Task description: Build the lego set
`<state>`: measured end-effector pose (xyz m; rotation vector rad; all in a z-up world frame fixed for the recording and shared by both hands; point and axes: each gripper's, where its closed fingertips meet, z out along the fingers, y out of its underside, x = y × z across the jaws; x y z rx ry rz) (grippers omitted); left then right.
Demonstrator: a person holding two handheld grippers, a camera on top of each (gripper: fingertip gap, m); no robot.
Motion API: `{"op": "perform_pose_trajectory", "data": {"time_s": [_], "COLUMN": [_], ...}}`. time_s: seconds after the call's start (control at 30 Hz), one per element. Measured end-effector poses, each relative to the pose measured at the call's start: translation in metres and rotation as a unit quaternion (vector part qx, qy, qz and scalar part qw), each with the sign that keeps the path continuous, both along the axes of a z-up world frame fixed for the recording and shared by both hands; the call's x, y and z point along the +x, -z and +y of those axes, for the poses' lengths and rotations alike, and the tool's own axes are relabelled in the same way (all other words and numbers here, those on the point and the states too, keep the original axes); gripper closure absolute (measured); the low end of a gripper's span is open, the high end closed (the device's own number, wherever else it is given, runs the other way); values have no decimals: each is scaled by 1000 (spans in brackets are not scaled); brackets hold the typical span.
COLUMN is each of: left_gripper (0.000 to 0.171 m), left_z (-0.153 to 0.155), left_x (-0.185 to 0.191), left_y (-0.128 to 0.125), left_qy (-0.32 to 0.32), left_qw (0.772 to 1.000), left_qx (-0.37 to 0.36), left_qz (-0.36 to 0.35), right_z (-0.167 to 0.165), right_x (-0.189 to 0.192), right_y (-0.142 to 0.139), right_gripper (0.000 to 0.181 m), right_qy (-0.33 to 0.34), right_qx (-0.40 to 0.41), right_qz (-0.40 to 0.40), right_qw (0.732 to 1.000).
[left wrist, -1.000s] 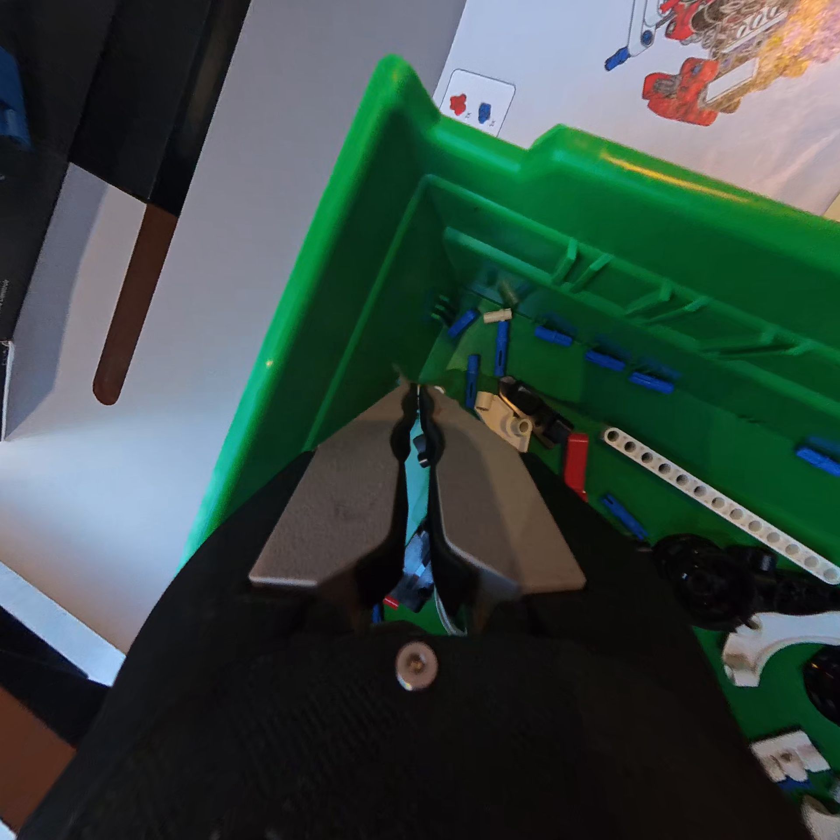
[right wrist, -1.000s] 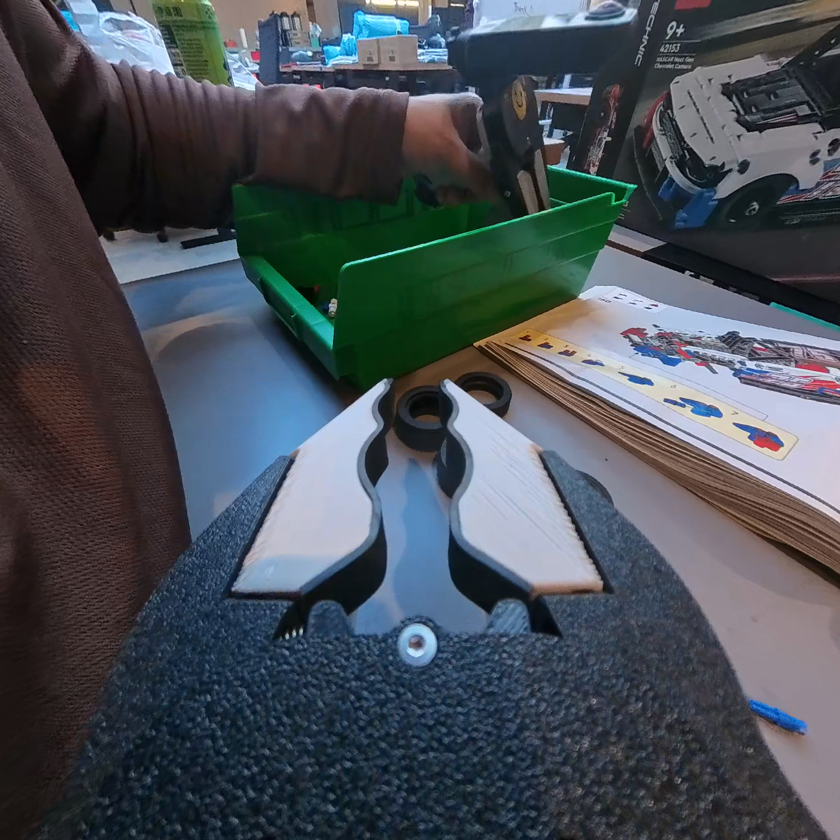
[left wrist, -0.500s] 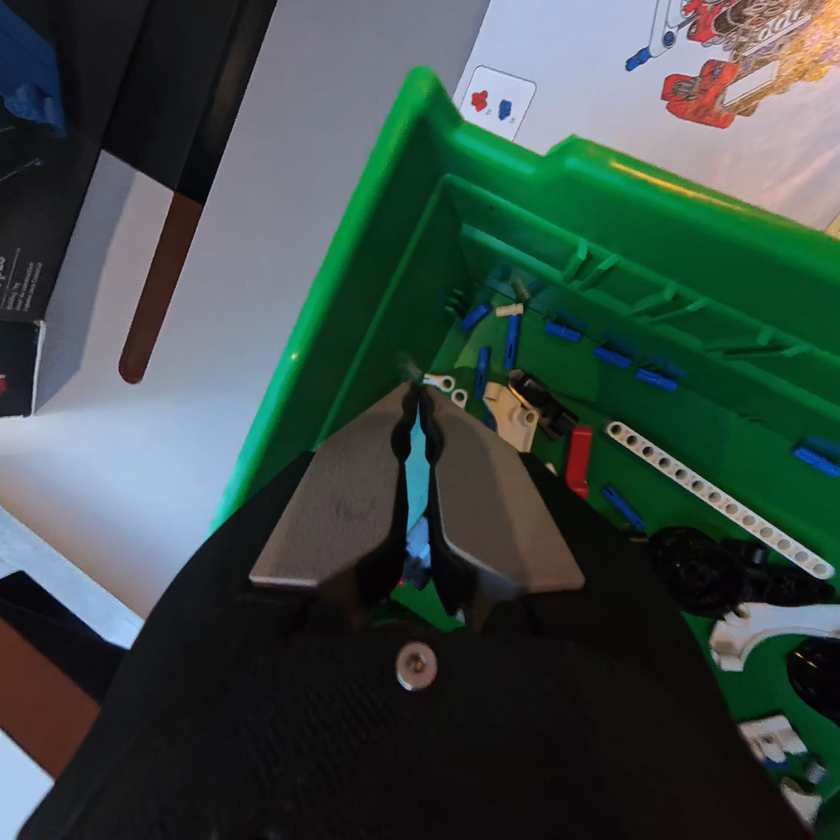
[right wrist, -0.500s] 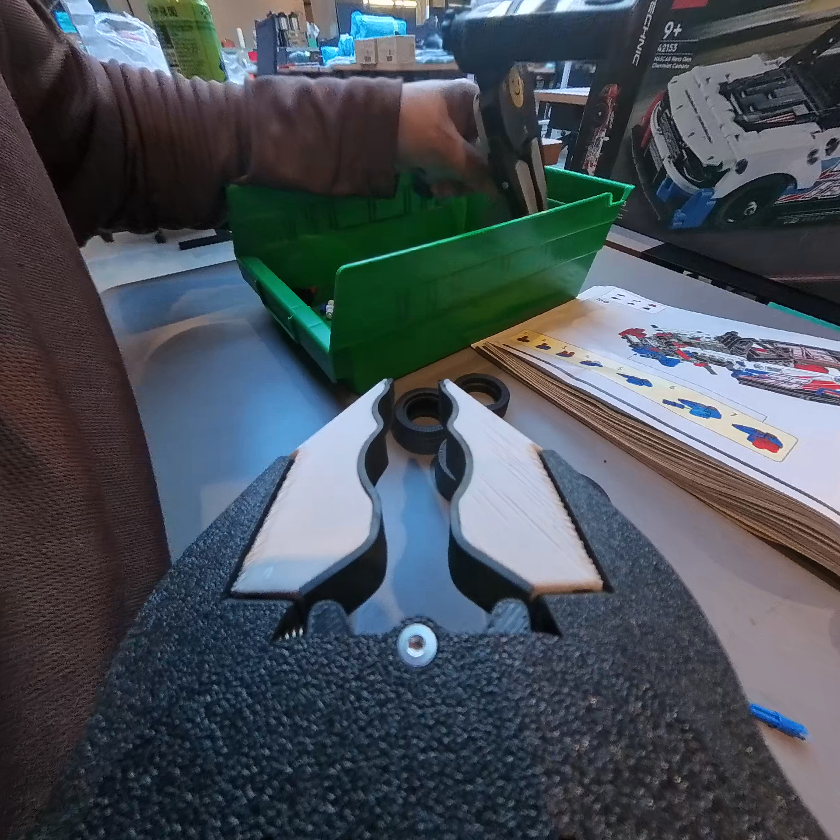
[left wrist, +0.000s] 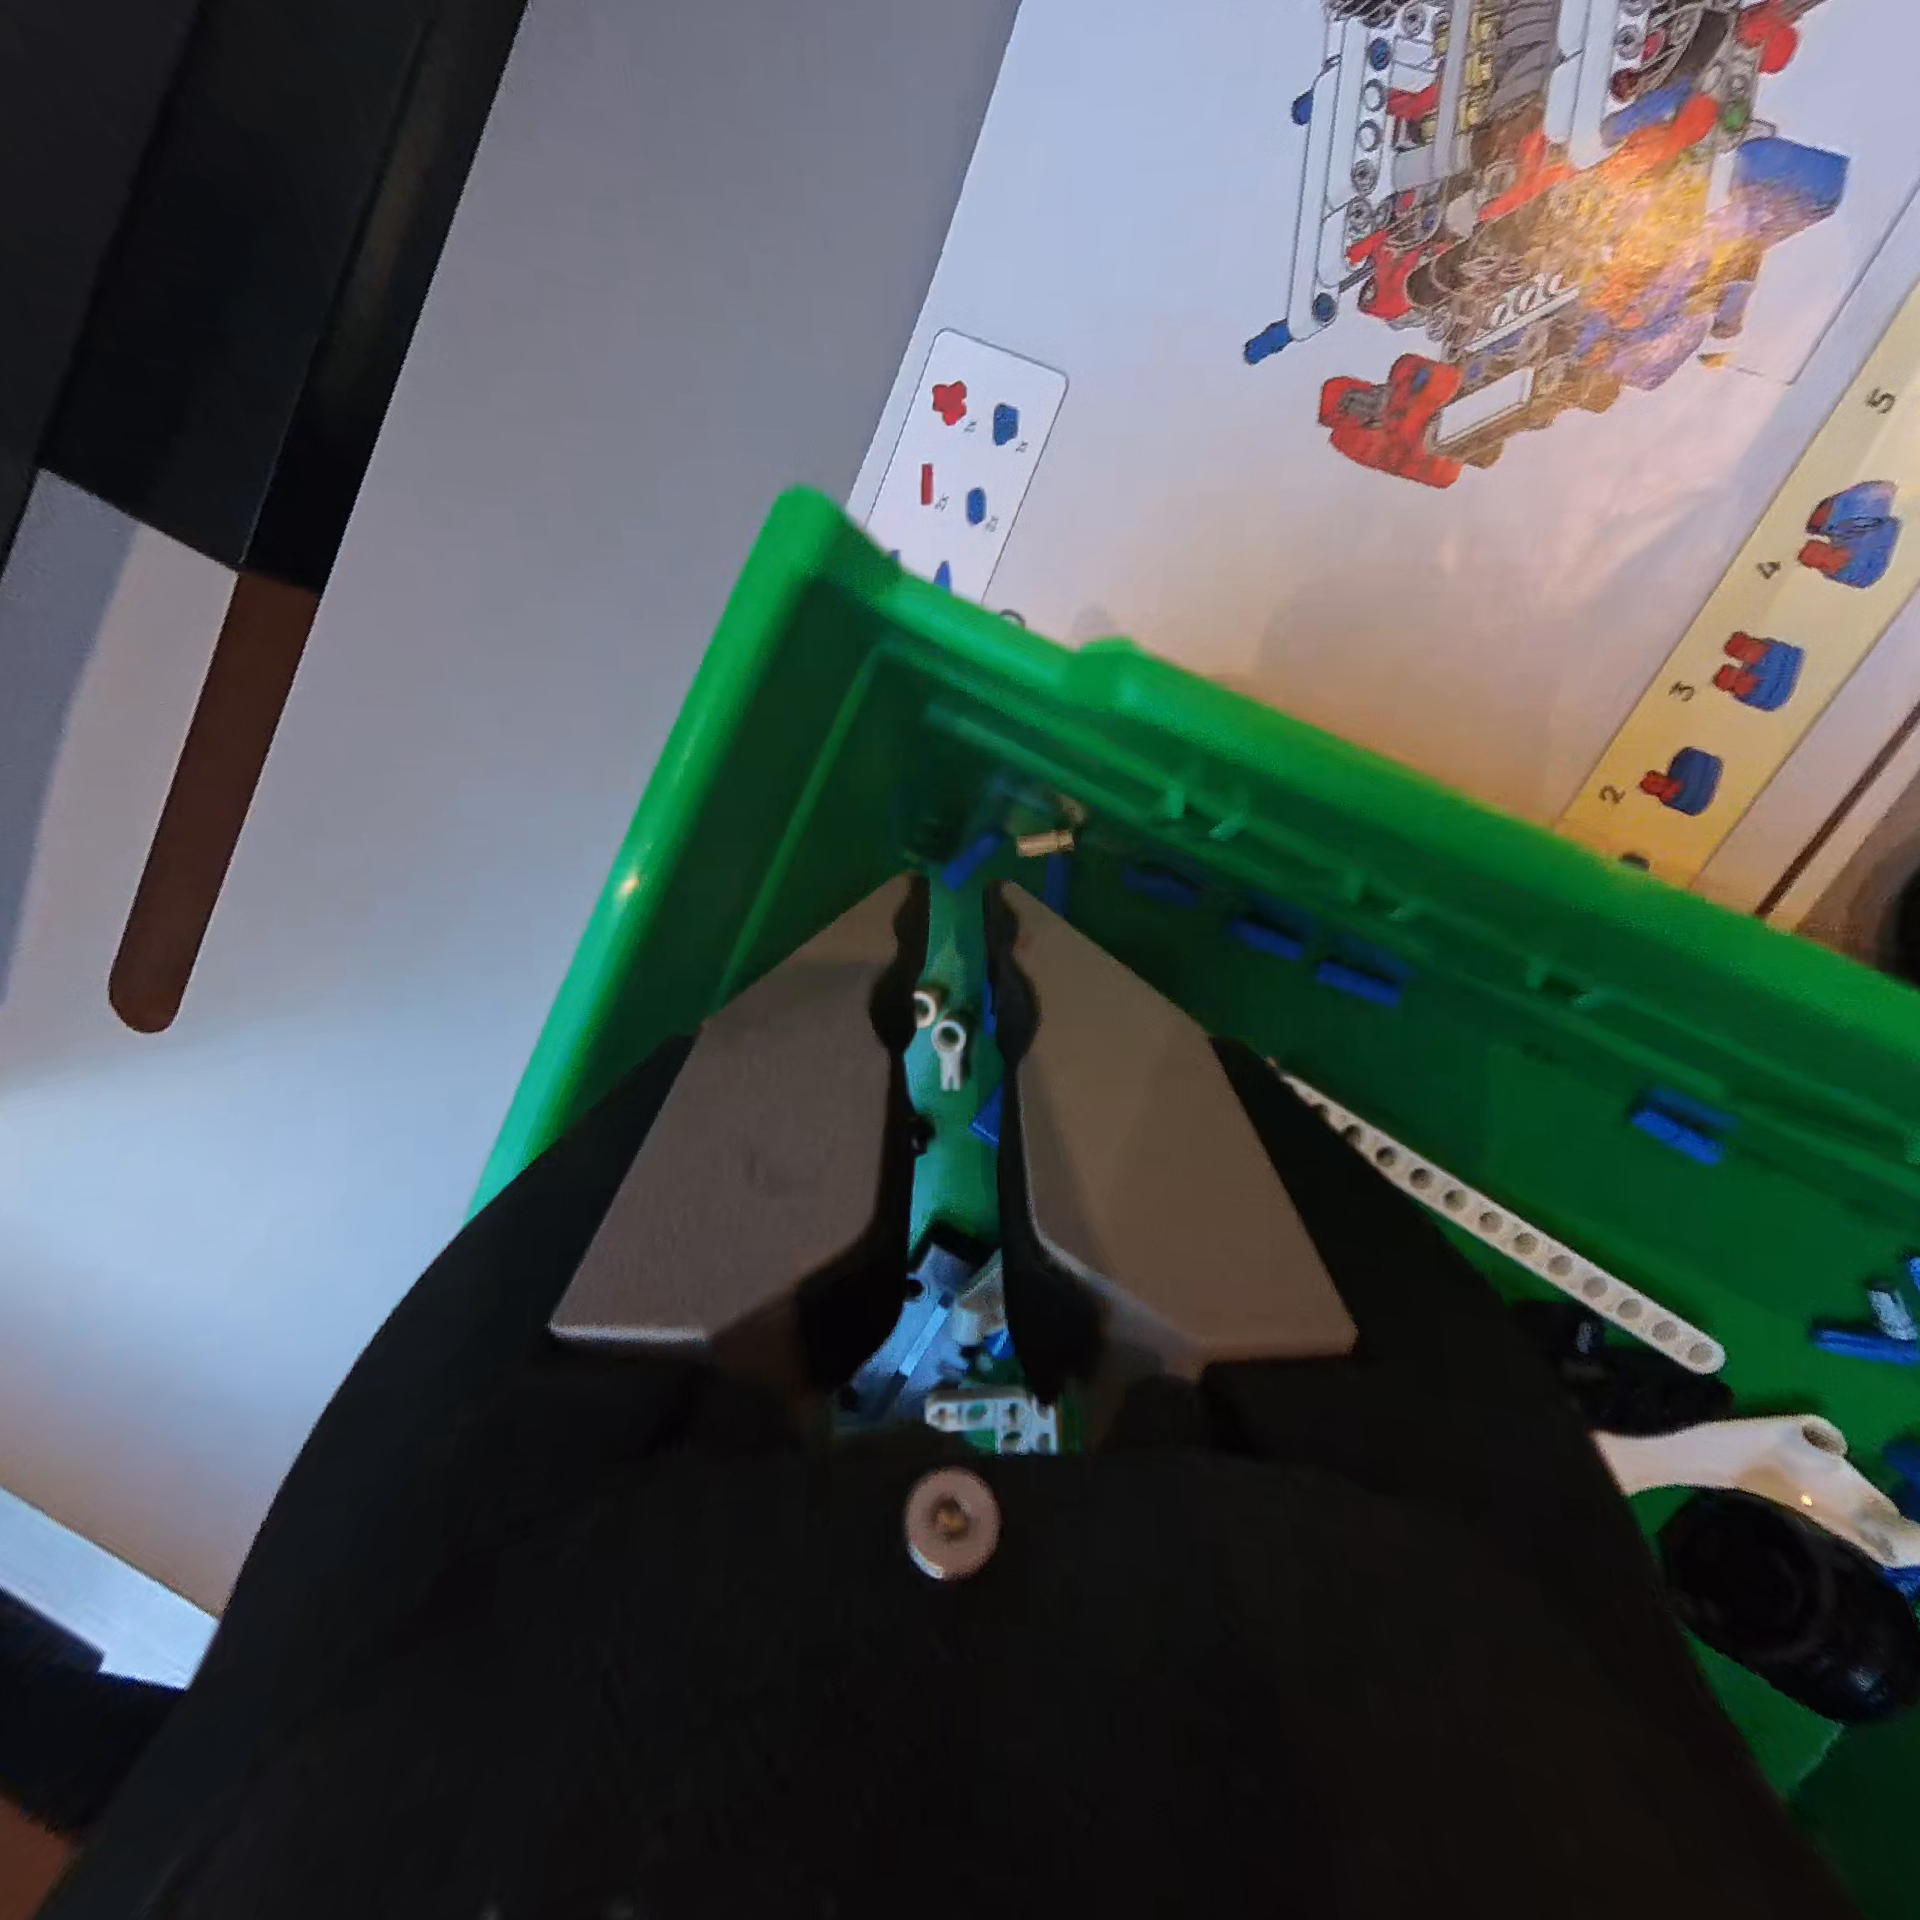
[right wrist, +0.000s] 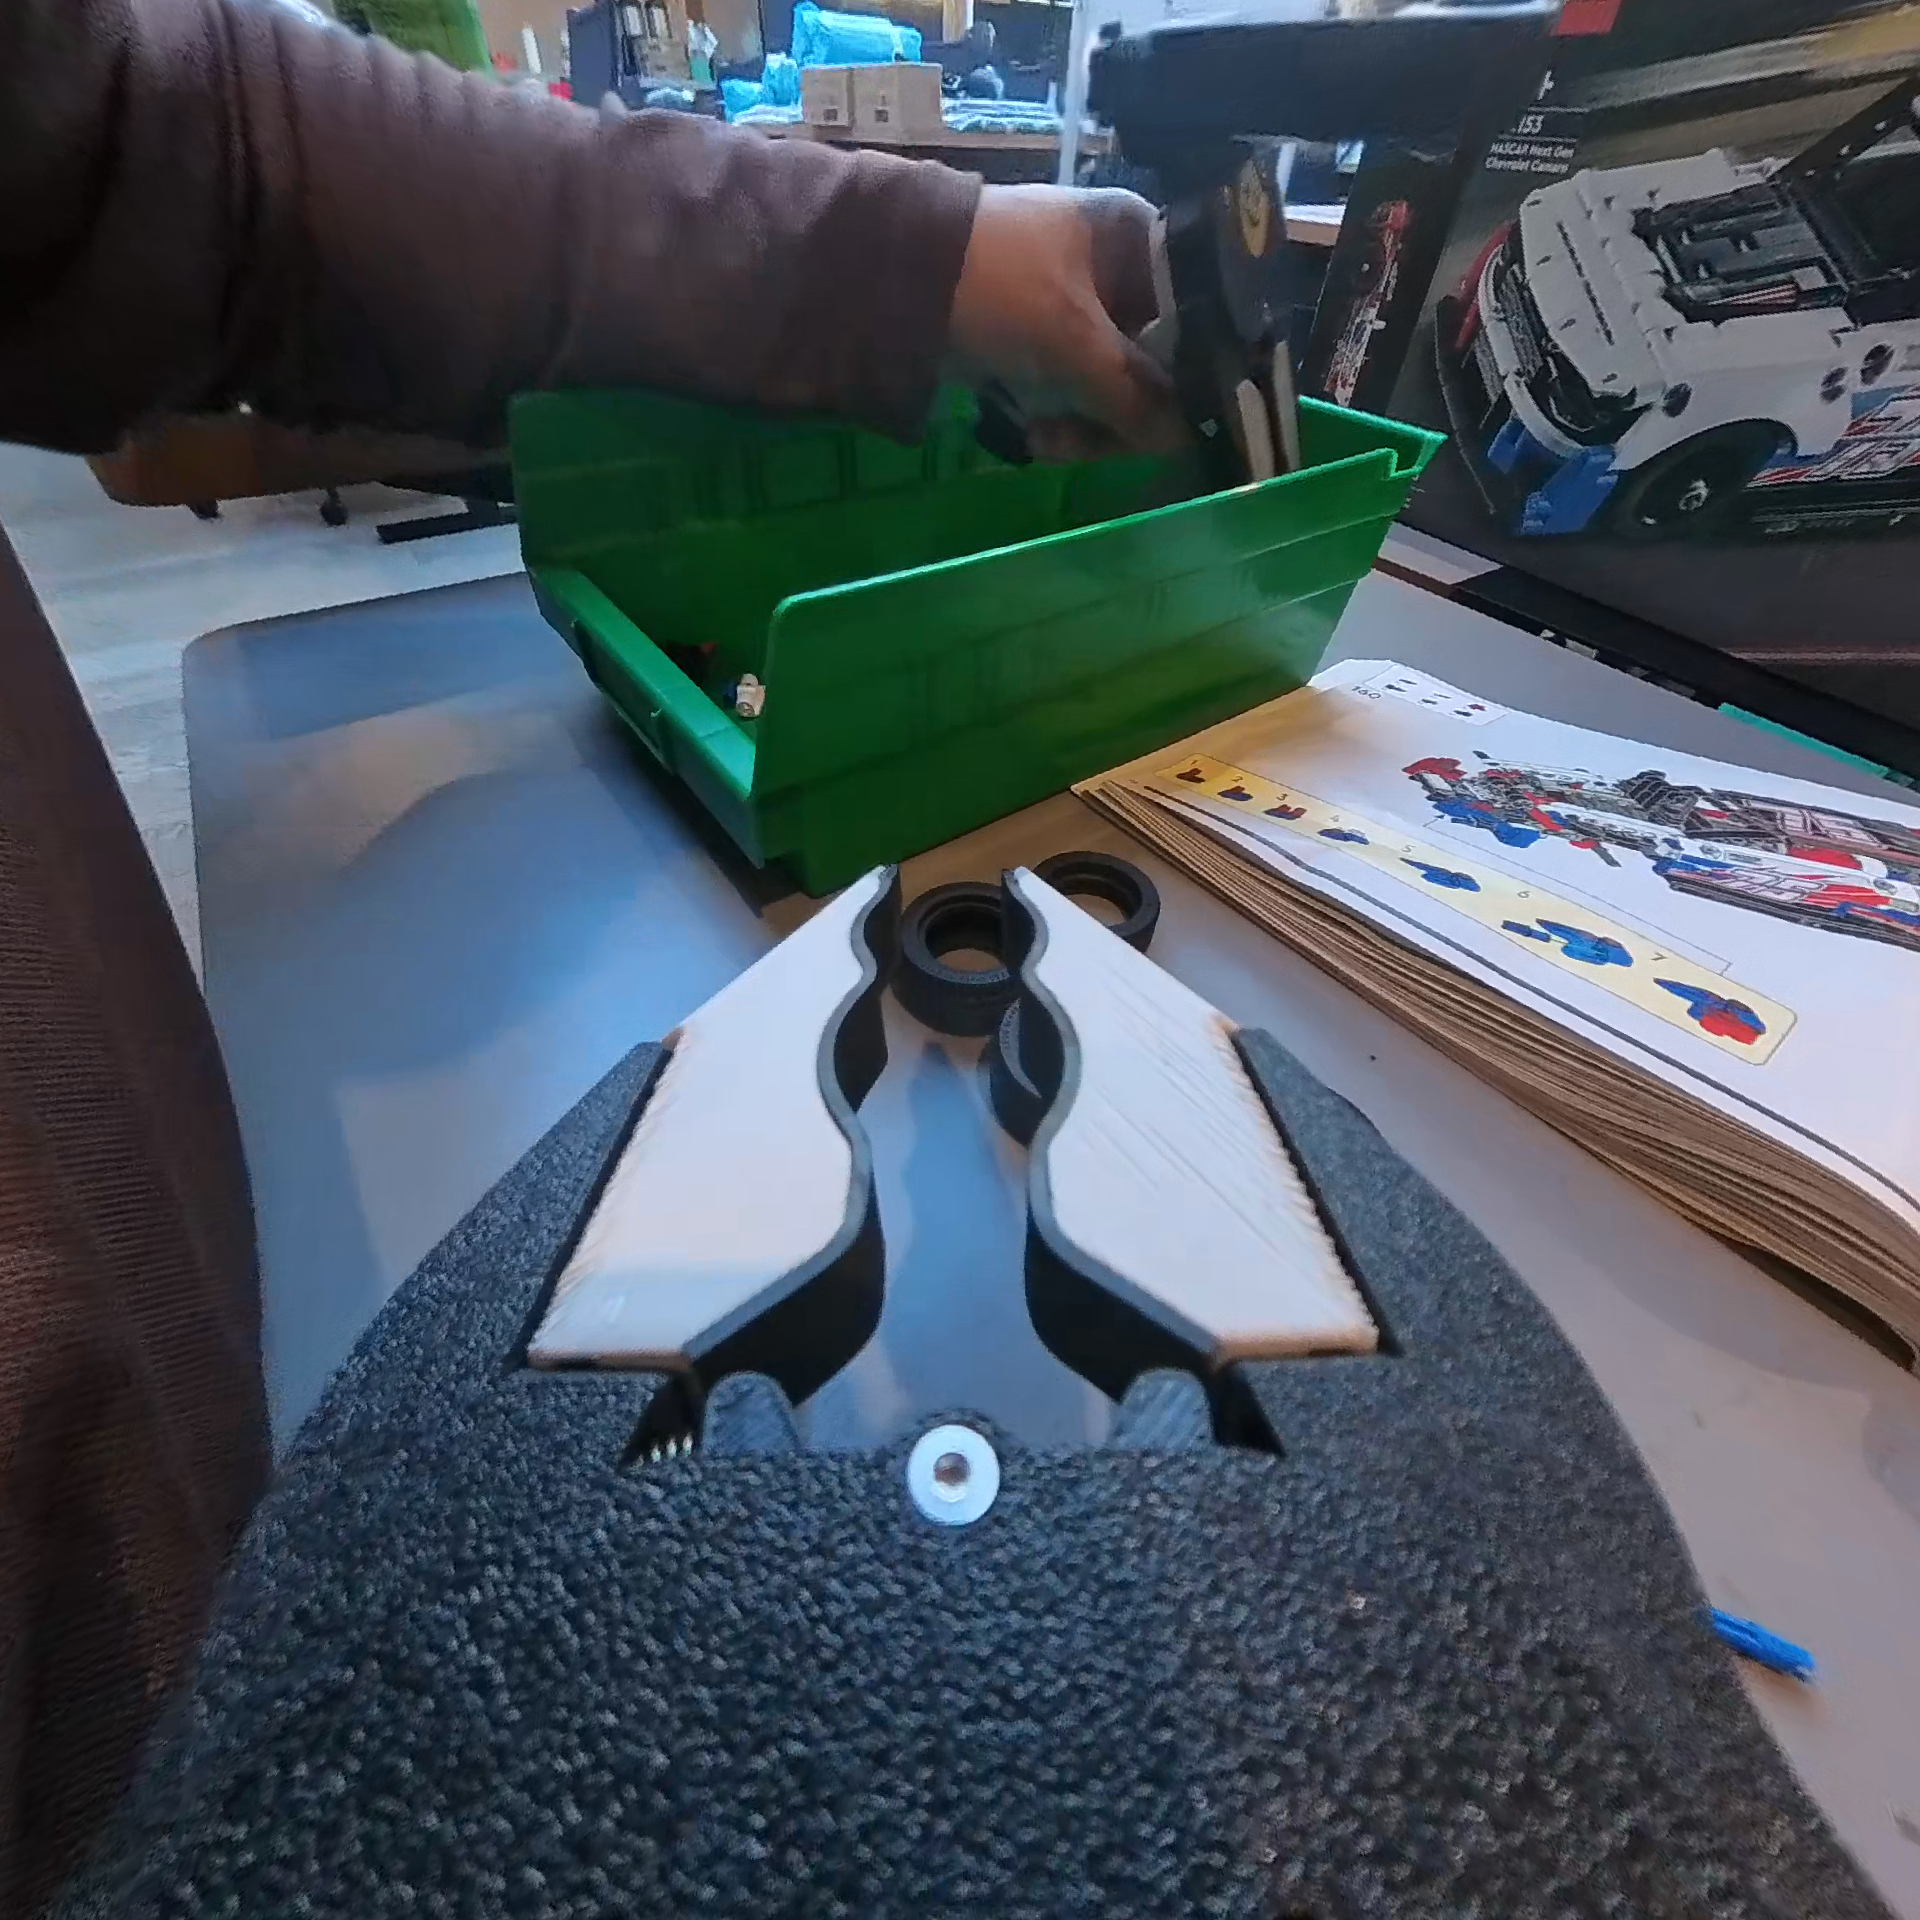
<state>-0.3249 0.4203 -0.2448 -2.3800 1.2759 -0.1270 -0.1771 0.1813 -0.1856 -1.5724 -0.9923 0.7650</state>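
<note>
Your left tool (left wrist: 951, 904) dips into the green bin's (left wrist: 665, 862) corner, tips slightly apart and empty, above two small white connectors (left wrist: 940, 1029) (likely your pick). Your right tool (right wrist: 951, 899) waits parted before the bin, framing a loose tyre (right wrist: 956, 966) on the surface (right wrist: 436, 935).

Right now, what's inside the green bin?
The green bin holds loose pieces: small blue pins, a long white holed beam, black parts. The left gripper covers the rest.

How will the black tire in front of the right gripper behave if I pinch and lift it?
The black tire lies flat on the table, so it probably won't roll. It looks like hollow rubber: likely light, grippy, and a bit squashy. The right gripper seems open wide enough.
</note>
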Motion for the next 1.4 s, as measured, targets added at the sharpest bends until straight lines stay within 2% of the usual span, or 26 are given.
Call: {"op": "perform_pose_trajectory", "data": {"time_s": [0.17, 0.3, 0.4, 0.5, 0.57, 0.63, 0.73, 0.97, 1.17, 1.3, 1.4], "left_gripper": [163, 165, 164, 160, 162, 171, 171, 170, 164, 146, 153], "left_z": [-7, -6, 0, -9, -2, 3, 2, -17, -11, -16, -10], "left_x": [-11, -2, -2, 8, 9, 10, 12, -8, -27, -30, -36], "left_y": [2, -4, 2, 8, 11, 15, 19, 21, 0, -2, 4], "left_qy": [19, 32, 84, 145, 160, 174, 198, 195, 173, 169, 137], "left_qw": [998, 999, 993, 987, 982, 979, 976, 977, 984, 985, 988], "left_qx": [8, 25, 60, 54, 70, 70, 53, -49, -5, 5, 17], "left_qz": [61, 28, 53, 49, 67, 78, 70, 67, 42, 40, 72], "right_z": [-2, -3, -3, -3, -3, -3, -3, -2, -2, -2, -2], "right_x": [0, 0, 0, 1, 1, 2, 2, 2, 2, 2, 2], "right_y": [-1, -2, -3, -4, -4, -4, -4, -4, -4, -4, -4], "right_gripper": [163, 163, 163, 163, 163, 163, 163, 163, 163, 163, 163], "right_qy": [-2, -5, -5, -3, -3, -3, -3, -3, -3, -3, -3], "right_qx": [8, 7, 10, 13, 12, 12, 9, 4, 3, 5, 6], "right_qz": [-2, 2, 7, 10, 10, 11, 13, 14, 15, 14, 14], "right_qw": [1000, 1000, 1000, 1000, 1000, 1000, 1000, 1000, 1000, 1000, 1000]}}
